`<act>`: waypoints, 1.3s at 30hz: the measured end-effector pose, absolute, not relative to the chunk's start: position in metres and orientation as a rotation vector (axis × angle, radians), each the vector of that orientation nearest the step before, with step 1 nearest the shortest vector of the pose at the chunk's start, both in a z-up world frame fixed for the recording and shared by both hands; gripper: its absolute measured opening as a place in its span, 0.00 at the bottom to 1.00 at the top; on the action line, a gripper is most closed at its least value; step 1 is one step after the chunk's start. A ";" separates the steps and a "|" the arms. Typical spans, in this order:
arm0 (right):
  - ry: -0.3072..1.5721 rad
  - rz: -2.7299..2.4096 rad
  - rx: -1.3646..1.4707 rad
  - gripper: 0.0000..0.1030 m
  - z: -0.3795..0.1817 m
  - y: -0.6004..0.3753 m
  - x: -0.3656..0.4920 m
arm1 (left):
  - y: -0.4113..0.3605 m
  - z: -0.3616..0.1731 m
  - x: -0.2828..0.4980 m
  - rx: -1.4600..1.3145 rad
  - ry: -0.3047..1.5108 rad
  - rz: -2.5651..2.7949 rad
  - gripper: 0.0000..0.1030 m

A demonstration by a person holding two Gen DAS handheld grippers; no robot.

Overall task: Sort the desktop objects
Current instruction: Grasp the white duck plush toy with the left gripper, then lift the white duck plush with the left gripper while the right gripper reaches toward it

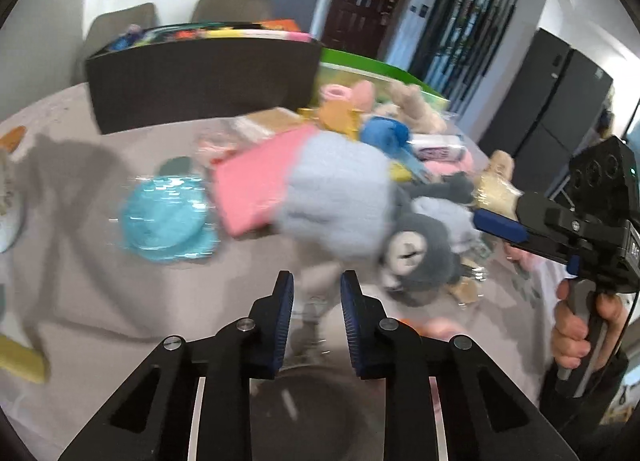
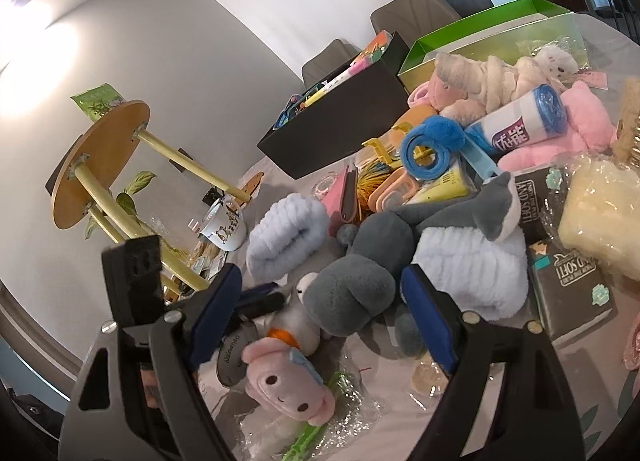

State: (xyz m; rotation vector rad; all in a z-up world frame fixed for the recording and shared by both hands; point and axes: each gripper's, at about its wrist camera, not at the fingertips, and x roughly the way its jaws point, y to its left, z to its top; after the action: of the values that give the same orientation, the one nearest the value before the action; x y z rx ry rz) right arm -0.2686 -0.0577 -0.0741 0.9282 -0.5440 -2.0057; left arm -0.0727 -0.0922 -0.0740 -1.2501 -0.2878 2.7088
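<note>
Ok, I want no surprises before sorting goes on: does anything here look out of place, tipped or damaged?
Nothing looks spilled or broken. The oddest thing is the round wooden stool with yellow legs, which seems to lie on its side, its underside showing. The grey plush toy sprawls across a rolled pale-blue towel.

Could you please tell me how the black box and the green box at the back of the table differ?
The black box is dark with taller walls; the green box is bright green and shallower. The black box is packed with colourful small items, while no contents show above the green box's rim. Plush toys pile against the green box; the black box's front stands clear. Both are open-topped and sit side by side.
</note>
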 end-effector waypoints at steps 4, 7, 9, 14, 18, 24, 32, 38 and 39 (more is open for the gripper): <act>-0.533 -1.994 0.935 0.81 -0.073 -0.064 -0.266 | -0.112 -0.076 -0.065 -1.269 -0.330 2.732 0.24; -0.538 -1.914 0.946 0.81 -0.072 -0.076 -0.262 | -0.112 -0.076 -0.063 -1.254 -0.354 2.715 0.24; -0.527 -1.860 0.954 0.81 -0.070 -0.088 -0.258 | -0.109 -0.077 -0.064 -1.250 -0.358 2.697 0.24; -0.510 -1.780 1.071 0.76 -0.077 -0.115 -0.254 | -0.099 -0.083 -0.067 -1.247 -0.357 2.633 0.24; -0.562 -1.767 1.205 0.64 -0.095 -0.129 -0.262 | -0.097 -0.088 -0.067 -1.253 -0.365 2.597 0.24; -0.496 -1.861 1.297 0.55 -0.100 -0.151 -0.269 | -0.101 -0.090 -0.066 -1.255 -0.400 2.545 0.24; -0.491 -1.898 1.386 0.43 -0.122 -0.158 -0.285 | -0.098 -0.095 -0.074 -1.236 -0.419 2.460 0.25; -0.508 -1.867 1.370 0.41 -0.117 -0.157 -0.287 | -0.093 -0.085 -0.063 -1.158 -0.434 2.408 0.25; -0.512 -1.860 1.355 0.40 -0.113 -0.159 -0.285 | -0.093 -0.082 -0.060 -1.136 -0.445 2.398 0.26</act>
State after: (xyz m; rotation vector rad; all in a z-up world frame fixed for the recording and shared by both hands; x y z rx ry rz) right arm -0.2850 -0.1588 -0.1135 1.3553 -0.5124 -1.8601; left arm -0.0602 -0.0926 -0.0820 -1.1355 -0.4454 2.3977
